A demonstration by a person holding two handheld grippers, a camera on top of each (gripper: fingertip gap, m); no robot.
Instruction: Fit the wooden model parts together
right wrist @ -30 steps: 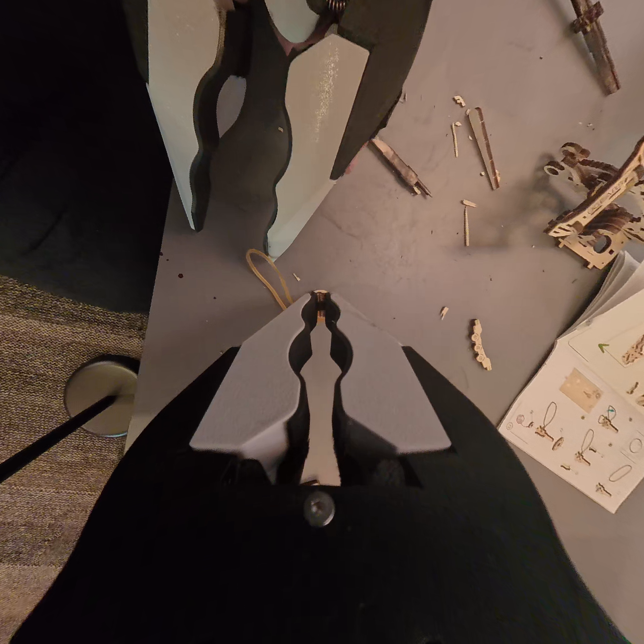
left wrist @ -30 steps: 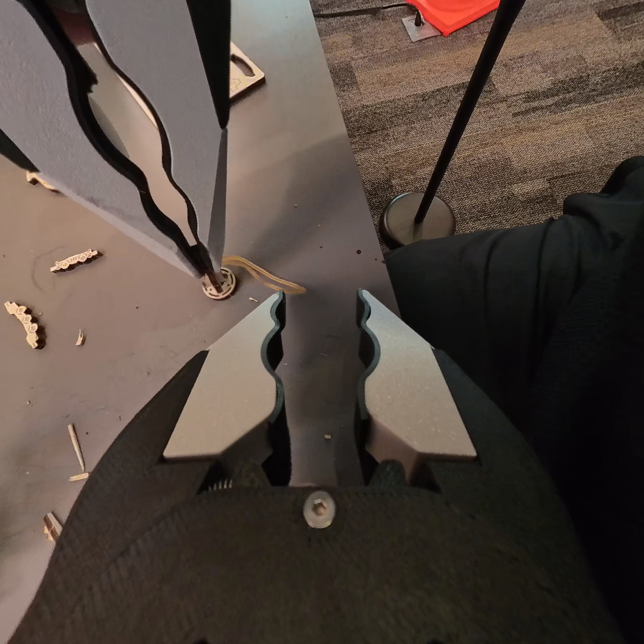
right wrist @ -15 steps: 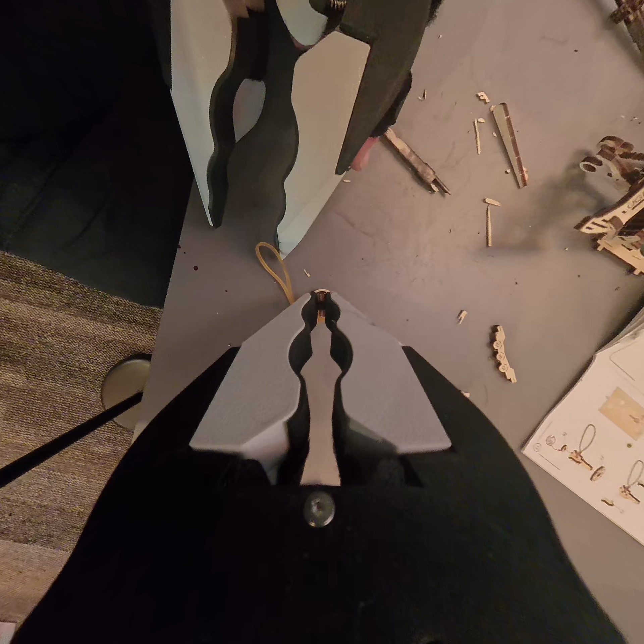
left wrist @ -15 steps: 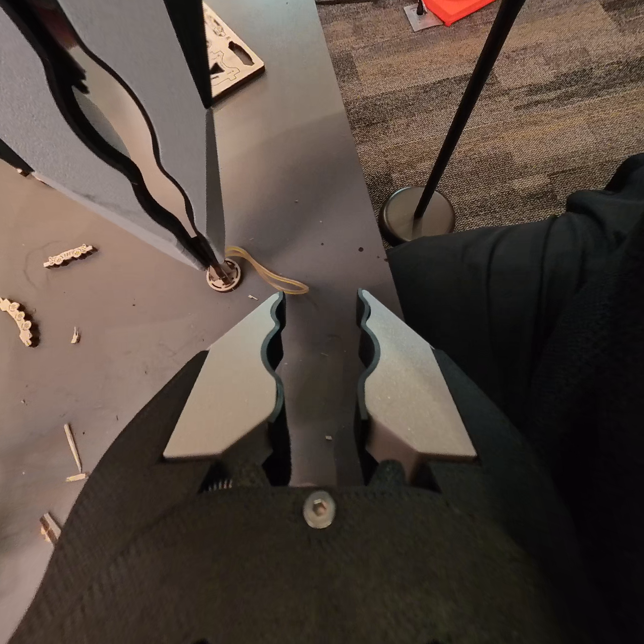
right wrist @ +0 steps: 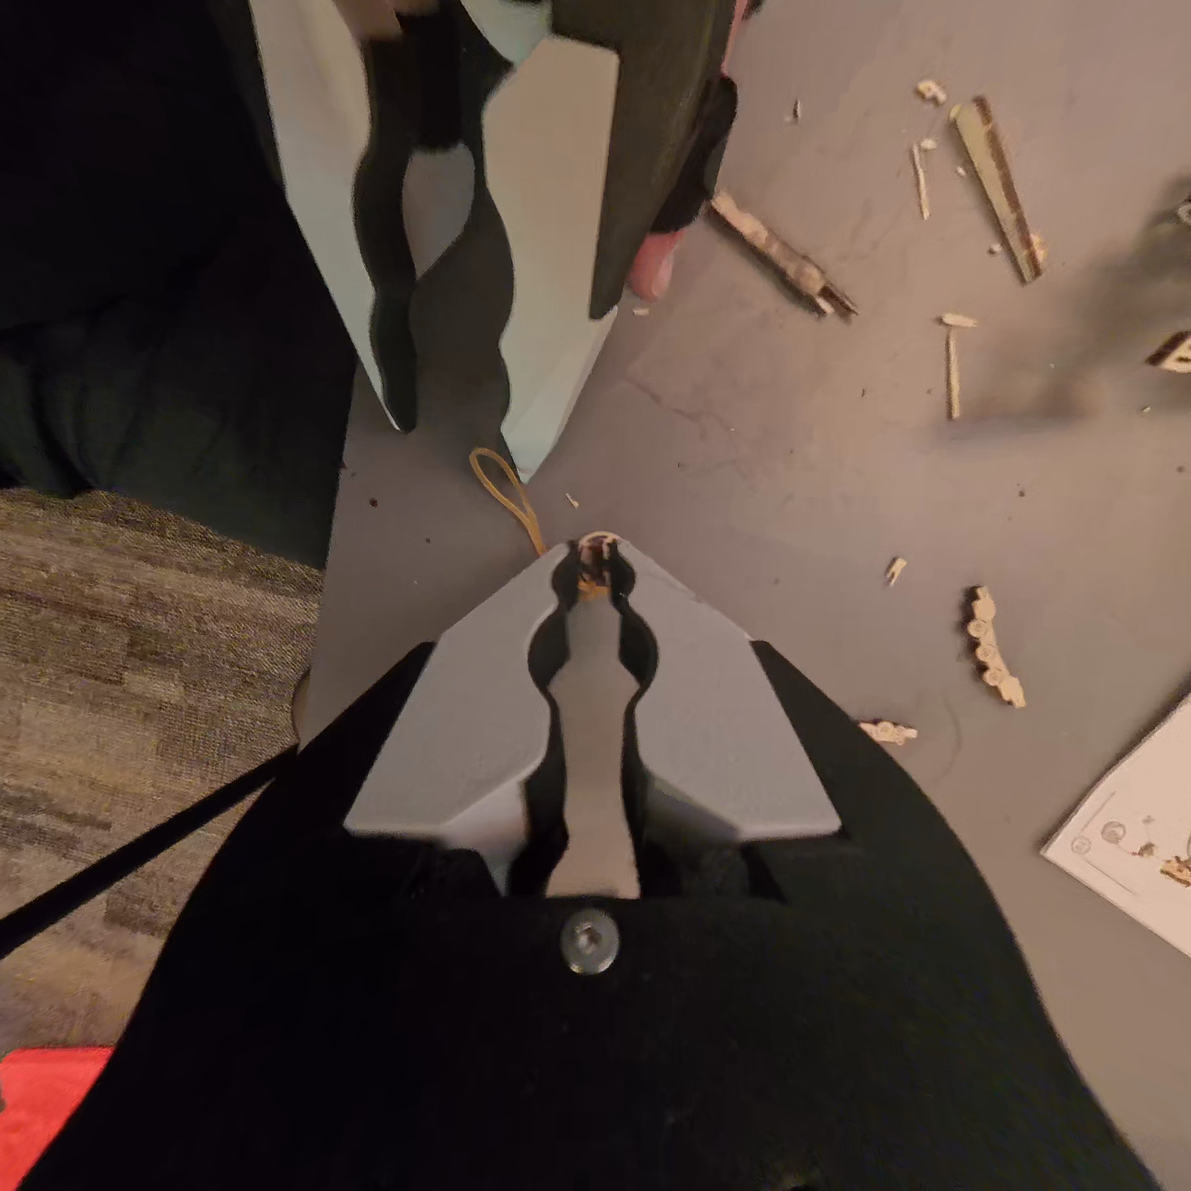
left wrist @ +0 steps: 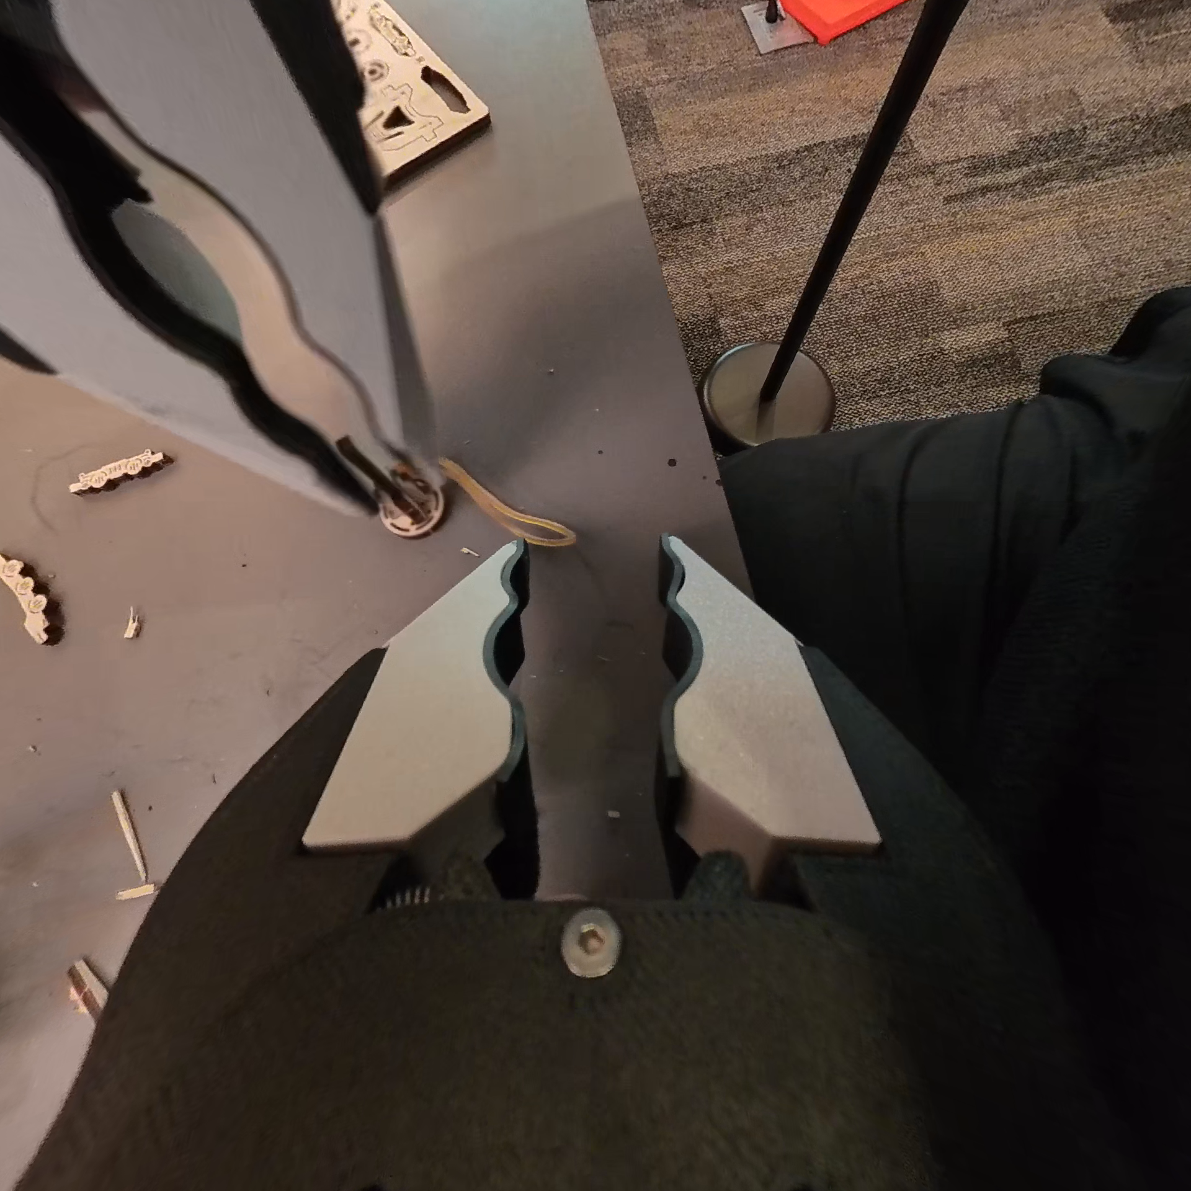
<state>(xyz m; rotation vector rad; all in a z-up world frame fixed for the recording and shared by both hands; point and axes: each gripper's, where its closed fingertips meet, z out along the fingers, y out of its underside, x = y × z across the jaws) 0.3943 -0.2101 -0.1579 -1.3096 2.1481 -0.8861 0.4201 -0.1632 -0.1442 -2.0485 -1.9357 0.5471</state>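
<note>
Down near the table edge (left wrist: 554,309), the right gripper (right wrist: 596,554) has its tips pinched on a small round wooden wheel piece (left wrist: 412,512) with a yellow rubber band (left wrist: 515,515) trailing off it. That wheel sits on the grey tabletop, touching it as far as I can tell. Compared to half a second back, the right gripper looks closer in the left wrist view, and more of the cut-out wooden sheet (left wrist: 412,109) shows behind it. Meanwhile the left gripper (left wrist: 593,561) is wide open with nothing between its fingers, hovering just beside the band's loop, same as before. Loose wooden bits (right wrist: 992,651) and an instruction sheet (right wrist: 1134,831) have slid further right in the right wrist view.
</note>
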